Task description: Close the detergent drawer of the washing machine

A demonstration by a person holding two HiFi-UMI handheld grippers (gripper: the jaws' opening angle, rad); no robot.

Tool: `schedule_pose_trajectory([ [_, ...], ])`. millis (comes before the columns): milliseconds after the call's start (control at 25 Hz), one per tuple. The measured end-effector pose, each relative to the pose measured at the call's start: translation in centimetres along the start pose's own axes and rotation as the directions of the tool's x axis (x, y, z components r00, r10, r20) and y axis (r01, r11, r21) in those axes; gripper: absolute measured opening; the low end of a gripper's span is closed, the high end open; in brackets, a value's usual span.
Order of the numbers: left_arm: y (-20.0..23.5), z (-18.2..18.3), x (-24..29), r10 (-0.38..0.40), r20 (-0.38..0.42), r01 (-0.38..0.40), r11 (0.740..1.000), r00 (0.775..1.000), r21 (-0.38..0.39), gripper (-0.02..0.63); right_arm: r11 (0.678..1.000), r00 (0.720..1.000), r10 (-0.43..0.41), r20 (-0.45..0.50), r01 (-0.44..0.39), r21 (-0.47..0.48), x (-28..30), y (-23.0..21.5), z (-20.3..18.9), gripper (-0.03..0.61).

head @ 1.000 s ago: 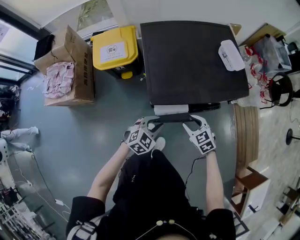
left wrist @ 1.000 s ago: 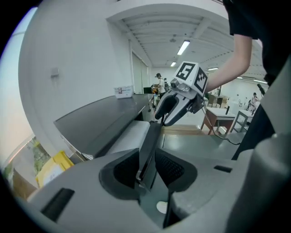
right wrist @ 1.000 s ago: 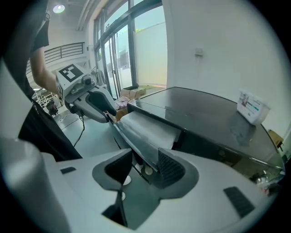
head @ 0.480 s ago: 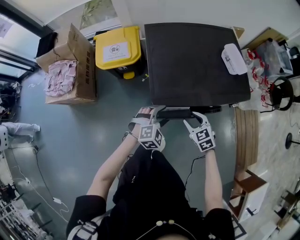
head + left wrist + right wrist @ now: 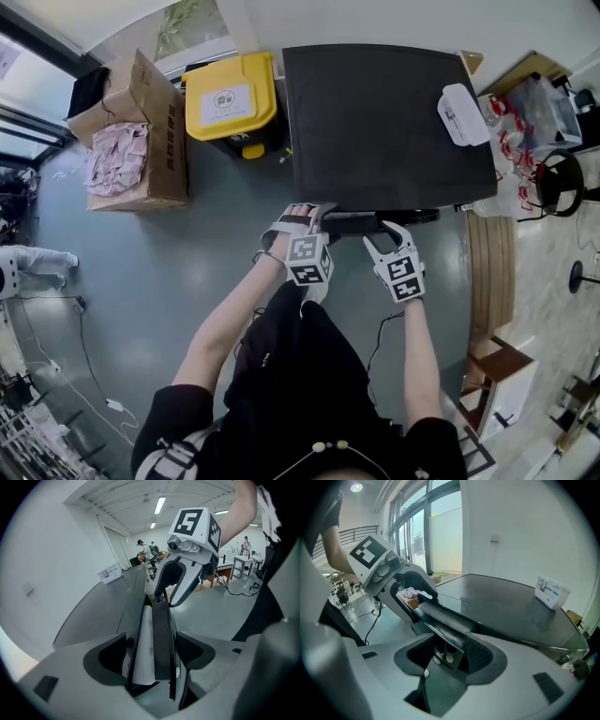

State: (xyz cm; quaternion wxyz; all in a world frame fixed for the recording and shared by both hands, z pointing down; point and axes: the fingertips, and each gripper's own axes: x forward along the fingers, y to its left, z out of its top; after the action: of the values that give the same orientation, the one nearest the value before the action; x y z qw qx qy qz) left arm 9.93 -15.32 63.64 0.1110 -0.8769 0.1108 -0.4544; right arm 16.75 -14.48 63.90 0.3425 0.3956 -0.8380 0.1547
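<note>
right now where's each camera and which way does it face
Head view: on the head, facing steeply down at the washing machine; both arms, left gripper, right gripper.
Left gripper view: rides it, faces along the detergent drawer between its fingers, which have just been opening.
Right gripper view: same, opposite end.
Both show the other gripper.

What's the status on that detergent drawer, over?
Jaws of left gripper and right gripper have just been opening, astride the detergent drawer, unclamped. Drawer nearly flush with washing machine, white sliver showing. Nothing blocking it.
</note>
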Motion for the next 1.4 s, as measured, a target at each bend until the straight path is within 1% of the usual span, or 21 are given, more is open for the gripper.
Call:
schedule_pose_trajectory([
  [120,0.1,0.1,0.1,-0.023,-0.003,0.023,1.000,1.000,-0.003,0.322,1.000,1.000,-0.014,0.007,0.014,0.005,-0.1,-0.1,0.0,0.207],
  [160,0.2,0.1,0.1,-0.021,-0.003,0.021,1.000,1.000,-0.005,0.322,1.000,1.000,-0.025,0.013,0.025,0.009,-0.1,-0.2,0.1,0.209],
  [240,0.7,0.1,0.1,0.007,-0.010,-0.007,1.000,1.000,0.002,0.315,0.998,0.998,-0.059,0.024,0.059,0.023,0.3,-0.7,0.5,0.210],
  [360,1.6,0.1,0.2,0.054,-0.016,-0.054,0.998,0.998,0.023,0.238,0.994,0.994,-0.104,0.017,0.104,0.030,1.0,-1.6,1.3,0.210],
  [400,1.7,0.1,0.2,0.056,-0.012,-0.056,0.998,0.998,0.022,0.238,0.993,0.993,-0.118,0.015,0.118,0.020,0.9,-1.8,1.5,0.209],
  [440,1.8,0.1,0.2,0.056,-0.005,-0.056,0.998,0.998,0.019,0.238,0.991,0.991,-0.133,0.016,0.133,0.001,0.5,-1.8,1.5,0.194],
  [480,1.8,0.2,0.2,0.055,0.005,-0.055,0.998,0.998,0.017,0.238,0.988,0.989,-0.146,0.017,0.146,-0.039,0.0,-1.8,1.7,0.166],
  [520,1.7,0.2,0.2,0.054,0.016,-0.054,0.998,0.998,0.016,0.238,0.983,0.989,-0.148,0.014,0.149,-0.105,-0.7,-1.5,2.0,0.153],
  [560,1.8,0.3,0.2,0.053,0.025,-0.054,0.998,0.998,0.017,0.238,0.972,0.991,-0.137,0.003,0.135,-0.191,-1.1,-1.1,2.3,0.159],
  [600,1.9,0.3,0.2,0.054,0.030,-0.055,0.998,0.998,0.020,0.236,0.953,0.993,-0.117,-0.018,0.108,-0.283,-1.2,-0.4,2.7,0.185],
  [680,2.2,0.2,0.1,0.058,0.034,-0.059,0.998,0.998,0.021,0.221,0.896,0.993,-0.082,-0.079,0.039,-0.443,-0.4,0.8,3.3,0.254],
  [720,2.3,0.1,0.1,0.057,0.035,-0.058,0.998,0.998,0.017,0.217,0.865,0.991,-0.074,-0.107,0.010,-0.502,0.3,1.2,3.6,0.262],
  [760,2.3,0.2,0.1,0.054,0.035,-0.054,0.998,0.998,0.013,0.215,0.839,0.989,-0.068,-0.131,-0.014,-0.544,0.9,1.6,3.8,0.265],
  [840,2.2,0.2,0.1,0.045,0.032,-0.045,0.999,0.998,0.008,0.215,0.804,0.984,-0.061,-0.165,-0.049,-0.592,2.2,1.9,4.2,0.270],
  [880,2.2,0.3,0.2,0.042,0.030,-0.042,0.999,0.999,0.006,0.215,0.792,0.982,-0.063,-0.179,-0.060,-0.608,2.8,1.9,4.4,0.269],
  [960,2.1,0.4,0.2,0.043,0.030,-0.044,0.999,0.999,0.004,0.214,0.777,0.976,-0.066,-0.205,-0.079,-0.625,3.7,1.8,4.5,0.235],
  [1080,2.2,0.4,0.2,0.060,0.031,-0.061,0.998,0.998,0.000,0.208,0.780,0.974,-0.061,-0.220,-0.091,-0.619,4.2,1.9,4.6,0.221],
  [1240,2.5,0.4,0.3,0.083,0.016,-0.082,0.996,0.996,-0.020,0.195,0.797,0.976,-0.076,-0.205,-0.064,-0.601,4.4,1.7,4.8,0.215],
  [1360,3.0,0.4,0.3,0.103,0.006,-0.102,0.993,0.995,-0.065,0.181,0.809,0.978,-0.096,-0.187,-0.033,-0.587,4.4,1.5,5.1,0.206],
  [1400,3.2,0.5,0.3,0.112,0.009,-0.111,0.990,0.994,-0.089,0.160,0.815,0.979,-0.108,-0.175,-0.013,-0.579,4.4,1.3,5.2,0.185],
])
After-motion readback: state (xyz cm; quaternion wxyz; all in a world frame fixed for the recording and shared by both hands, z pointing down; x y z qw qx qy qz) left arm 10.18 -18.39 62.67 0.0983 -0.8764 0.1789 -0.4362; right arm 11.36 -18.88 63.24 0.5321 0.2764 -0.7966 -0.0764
